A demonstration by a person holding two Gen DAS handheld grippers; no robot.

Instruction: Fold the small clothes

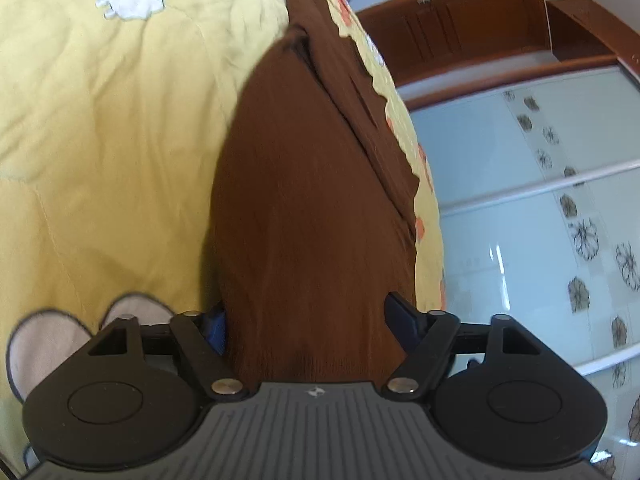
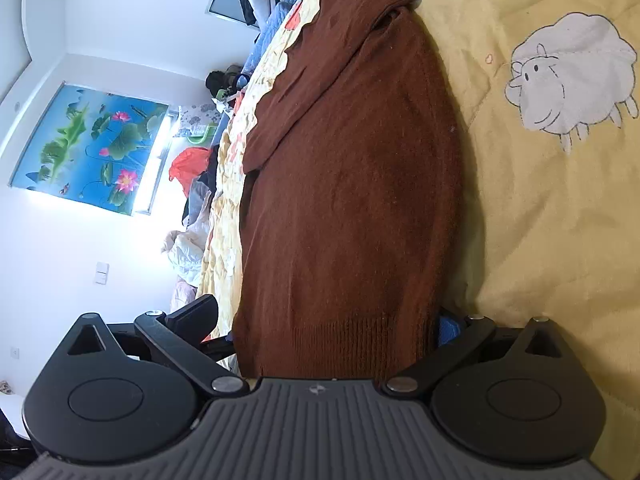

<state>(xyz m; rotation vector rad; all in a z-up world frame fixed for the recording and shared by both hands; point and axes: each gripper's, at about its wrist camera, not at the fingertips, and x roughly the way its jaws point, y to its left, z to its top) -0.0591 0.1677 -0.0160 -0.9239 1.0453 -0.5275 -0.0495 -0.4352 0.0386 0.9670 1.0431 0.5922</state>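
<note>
While both cameras are rolled onto their sides, the bed (image 2: 560,208) fills most of each view, covered by a pale yellow quilt printed with white cartoon sheep (image 2: 576,76) and edged with a scalloped border dotted in orange. Beyond the bed's edge the left wrist view takes in a brown wooden door (image 1: 464,28) and frosted sliding panels (image 1: 532,208) patterned with dark flowers. The right wrist view shows white walls, a lotus-pond picture (image 2: 90,148), and a jumble of clothes (image 2: 192,184) heaped past the far side of the bed — an orange piece among them.

On the quilt lies a brown knit sweater (image 2: 352,184), stretched away from both cameras, with a sleeve folded along its length near the scalloped border and its ribbed hem nearest the lenses. In the left wrist view the left claw (image 1: 308,320) straddles the near end of the sweater; the cloth runs up between its two fingers, whose blue pads (image 1: 214,328) sit just beside the knit on either side. Its jaws stand part-way apart, and the cloth hides enough that I cannot tell whether the pads actually press on it. In the right wrist view the right claw (image 2: 328,320) sits the same way at the ribbed hem, fingers spread wide; the left-hand finger looks clear of the fabric, while the other finger is close against the sweater's edge — probably touching, though shadow blurs that spot.
</note>
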